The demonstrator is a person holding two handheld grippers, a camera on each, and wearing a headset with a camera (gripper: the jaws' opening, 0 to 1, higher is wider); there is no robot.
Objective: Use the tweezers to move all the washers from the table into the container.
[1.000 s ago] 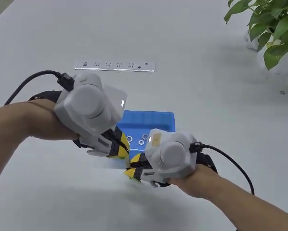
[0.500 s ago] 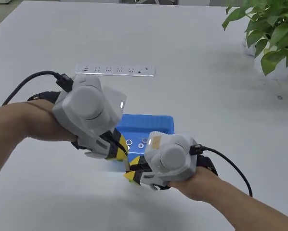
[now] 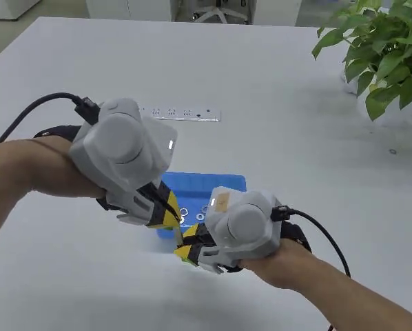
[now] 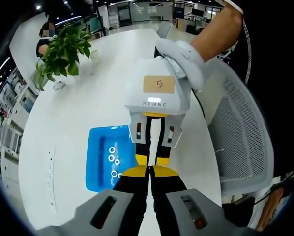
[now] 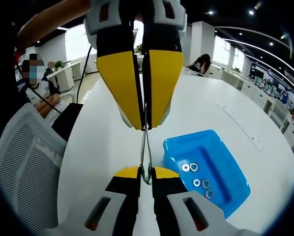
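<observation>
Left tool (image 4: pixel 149 170) and right tool (image 5: pixel 146 173) pinch the tweezers (image 5: pixel 146 147) (axis spanning them).

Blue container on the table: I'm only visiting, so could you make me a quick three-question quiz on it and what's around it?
1. Multiple choice: where do the washers in view lie? A) in a glass jar B) in the blue container C) on a plate
2. True or false: the potted plant stands inside the container.
3. Fill in: the left tool and the right tool face each other, both pinching the thin metal ____.
Key: 1 B; 2 false; 3 tweezers.
</observation>
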